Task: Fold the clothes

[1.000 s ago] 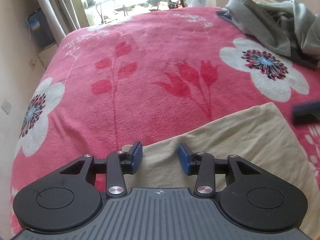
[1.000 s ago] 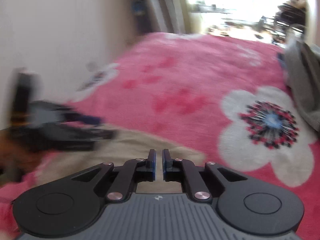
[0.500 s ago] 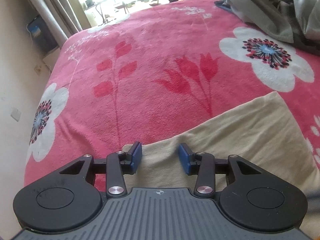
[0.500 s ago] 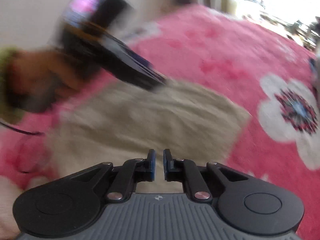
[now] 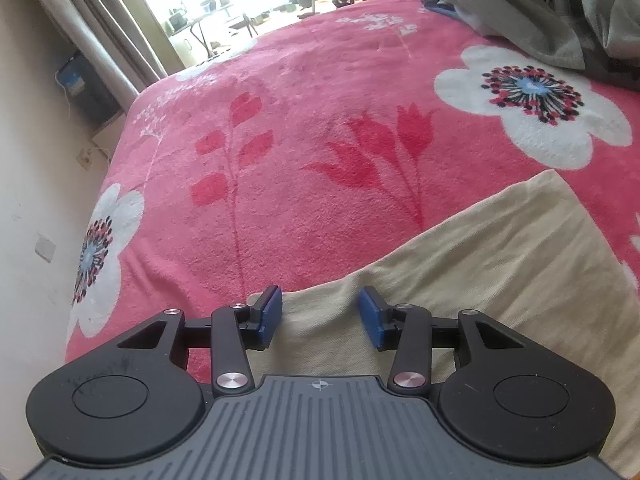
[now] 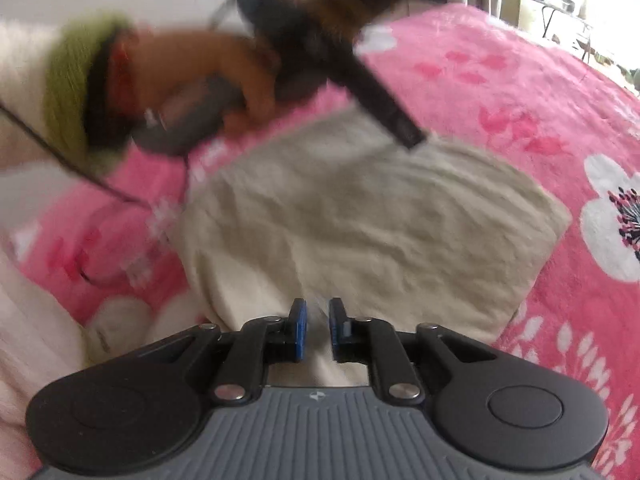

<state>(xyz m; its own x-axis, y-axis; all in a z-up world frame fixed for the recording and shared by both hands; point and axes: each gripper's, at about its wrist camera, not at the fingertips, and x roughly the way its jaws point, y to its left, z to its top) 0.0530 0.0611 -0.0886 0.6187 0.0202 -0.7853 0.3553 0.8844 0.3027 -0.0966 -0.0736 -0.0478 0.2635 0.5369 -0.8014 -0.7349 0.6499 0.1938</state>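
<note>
The left gripper (image 5: 318, 312) sits low over the near left corner of the cloth (image 5: 500, 280), its blue pads spread wide with the beige edge lying between them and nothing pinched. From that corner the cloth runs away to the right and farther onto the bed (image 5: 320, 120); its far edge slants up toward a far right corner that lies just short of the white flower print.

In the right wrist view the right gripper (image 6: 318, 326) hovers over the near edge of the same cloth (image 6: 360, 220), jaws drawn in to a narrow slot. A pale blur sits in the gap, and I cannot tell whether fabric is caught there or merely shows through. The cloth spreads ahead of this gripper as a folded, rumpled rectangle, long axis running left to right, and the other gripper shows as a dark blur at its far left corner.

So each gripper is at its own corner, on opposite sides of the cloth. The next fold probably turns on the left gripper closing on its corner, which already lies between its pads.

Beyond, at the far right edge of the bed, lies a heap of grey clothes (image 5: 560, 12), well apart from the cloth.
</note>
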